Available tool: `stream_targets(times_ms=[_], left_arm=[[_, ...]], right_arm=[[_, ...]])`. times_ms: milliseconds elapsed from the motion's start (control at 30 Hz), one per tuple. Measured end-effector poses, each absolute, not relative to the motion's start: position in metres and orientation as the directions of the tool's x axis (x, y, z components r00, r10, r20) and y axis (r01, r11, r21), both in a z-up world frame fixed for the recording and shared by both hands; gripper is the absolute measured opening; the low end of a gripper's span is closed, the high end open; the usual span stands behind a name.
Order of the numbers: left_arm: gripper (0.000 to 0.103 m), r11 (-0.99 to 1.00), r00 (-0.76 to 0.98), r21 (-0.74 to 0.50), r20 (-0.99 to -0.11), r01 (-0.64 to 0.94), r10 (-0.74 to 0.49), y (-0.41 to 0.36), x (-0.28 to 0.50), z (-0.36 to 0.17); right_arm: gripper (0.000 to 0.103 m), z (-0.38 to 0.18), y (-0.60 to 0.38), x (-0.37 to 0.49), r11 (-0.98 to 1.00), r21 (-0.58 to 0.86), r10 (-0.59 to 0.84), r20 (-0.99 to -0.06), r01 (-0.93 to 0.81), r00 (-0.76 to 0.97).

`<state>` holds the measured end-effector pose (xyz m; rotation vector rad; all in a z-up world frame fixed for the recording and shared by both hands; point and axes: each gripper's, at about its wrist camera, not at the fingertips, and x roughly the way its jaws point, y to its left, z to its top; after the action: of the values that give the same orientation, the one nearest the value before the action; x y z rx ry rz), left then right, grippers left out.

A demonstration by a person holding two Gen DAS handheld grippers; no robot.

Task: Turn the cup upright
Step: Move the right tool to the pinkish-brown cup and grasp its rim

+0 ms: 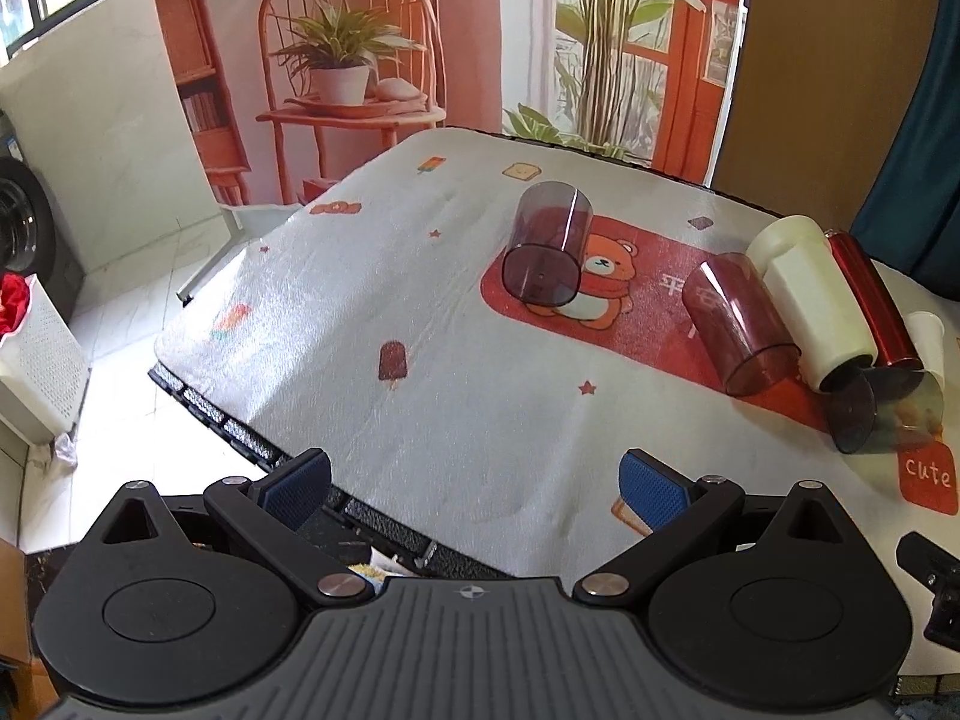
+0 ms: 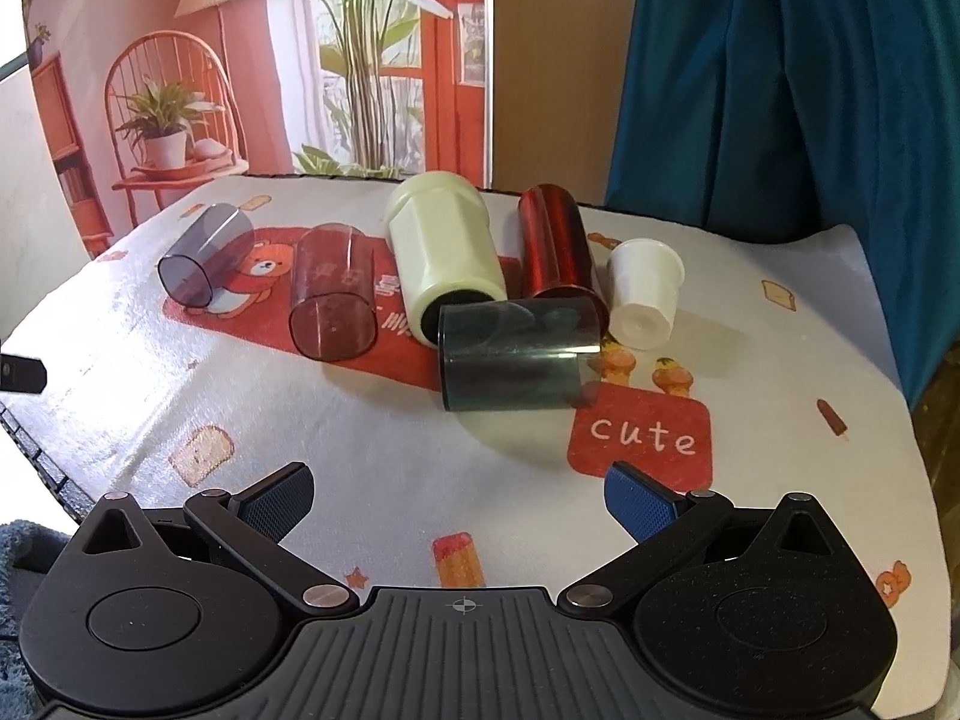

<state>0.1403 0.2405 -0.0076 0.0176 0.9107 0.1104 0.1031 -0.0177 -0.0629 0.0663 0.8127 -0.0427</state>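
Several cups lie on their sides on the table cloth (image 2: 372, 456): a clear purple cup (image 1: 549, 243) (image 2: 204, 255), a dark red clear cup (image 1: 738, 324) (image 2: 333, 294), a cream cup (image 1: 813, 300) (image 2: 444, 261), a shiny red cup (image 1: 870, 300) (image 2: 555, 249) and a smoky green cup (image 2: 516, 351) (image 1: 888, 414). A small white cup (image 2: 645, 294) (image 1: 927, 342) stands upside down. My left gripper (image 1: 474, 489) is open and empty near the table's front edge. My right gripper (image 2: 459, 501) is open and empty, short of the green cup.
The table's left edge drops to a tiled floor (image 1: 120, 324) with a white basket (image 1: 36, 360). A printed backdrop (image 1: 420, 30) and a teal curtain (image 2: 780, 90) stand behind the table. The left gripper's tip shows at the right wrist view's left edge (image 2: 21, 375).
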Motion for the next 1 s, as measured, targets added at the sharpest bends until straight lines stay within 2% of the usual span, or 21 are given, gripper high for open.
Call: stream_targets(times_ms=[500,700,867,1000], left_arm=[[0.103,0.996,0.6,0.034,-0.796,-0.079,0.075,0.236,0.169,-0.017],[0.103,0.992,0.608,0.023,-0.788,-0.124,0.094,0.248,0.175,-0.017],[0.103,0.982,0.614,0.03,-0.777,-0.187,0.141,0.271,0.172,-0.019],[0.103,0.968,0.595,0.033,-0.783,-0.249,0.18,0.295,0.17,-0.025]], right_arm=[[0.103,-0.076,-0.017,0.123,0.998,0.033,-0.005,-0.75,0.045,0.662],[0.102,-0.068,-0.002,0.141,0.999,0.017,0.038,-0.707,-0.037,0.706],[0.095,-0.061,0.022,0.17,0.992,0.002,0.099,-0.658,-0.129,0.747],[0.083,-0.065,0.04,0.201,0.985,-0.029,0.114,-0.635,-0.172,0.764]])
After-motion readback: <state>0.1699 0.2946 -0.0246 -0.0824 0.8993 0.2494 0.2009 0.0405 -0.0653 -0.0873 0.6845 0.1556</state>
